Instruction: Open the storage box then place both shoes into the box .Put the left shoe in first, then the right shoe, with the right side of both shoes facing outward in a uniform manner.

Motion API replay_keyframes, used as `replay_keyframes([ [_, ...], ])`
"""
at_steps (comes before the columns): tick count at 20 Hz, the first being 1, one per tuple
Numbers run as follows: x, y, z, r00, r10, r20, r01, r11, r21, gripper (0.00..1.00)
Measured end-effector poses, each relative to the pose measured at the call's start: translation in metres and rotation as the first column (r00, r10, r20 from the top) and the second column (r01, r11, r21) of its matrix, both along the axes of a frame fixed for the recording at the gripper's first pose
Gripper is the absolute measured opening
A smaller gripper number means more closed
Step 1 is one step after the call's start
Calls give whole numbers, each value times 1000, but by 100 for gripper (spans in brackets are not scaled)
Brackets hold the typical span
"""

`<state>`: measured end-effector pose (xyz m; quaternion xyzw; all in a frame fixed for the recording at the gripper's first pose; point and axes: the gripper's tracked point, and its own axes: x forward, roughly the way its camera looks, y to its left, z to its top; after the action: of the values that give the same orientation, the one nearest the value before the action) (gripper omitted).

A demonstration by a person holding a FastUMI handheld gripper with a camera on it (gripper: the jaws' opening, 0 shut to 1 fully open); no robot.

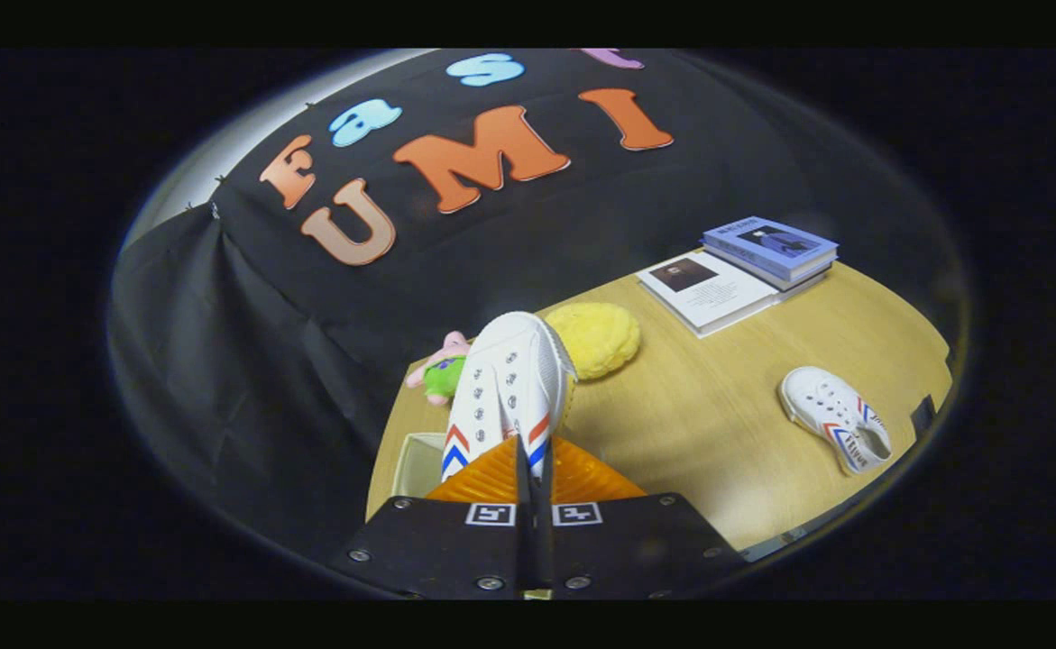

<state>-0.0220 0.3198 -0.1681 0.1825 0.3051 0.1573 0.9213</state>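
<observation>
With the hand-held gripper (535,464) clenched on one shoe (505,388) by its heel end, grip looks thin. A tilt could drop it short of the box (419,464).

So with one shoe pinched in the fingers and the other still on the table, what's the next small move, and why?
Probably carry the held shoe down and over to the storage box, whose pale opening shows just beside the gripper. The fingers look shut on that shoe, lifted clear of the table, while the second shoe waits.
</observation>
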Motion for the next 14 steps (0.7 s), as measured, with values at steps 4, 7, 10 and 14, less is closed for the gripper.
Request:
replay_keyframes([
  [4, -14, 50, -11, 998, 60, -8, -60, 998, -10, 1],
  [7, -26, 78, -25, 995, 94, -21, -95, 995, -26, 0],
  [10, -36, 88, -39, 994, 106, -30, -108, 992, -58, 1],
  [14, -43, 94, -50, 992, 121, -33, -123, 989, -87, 1],
])
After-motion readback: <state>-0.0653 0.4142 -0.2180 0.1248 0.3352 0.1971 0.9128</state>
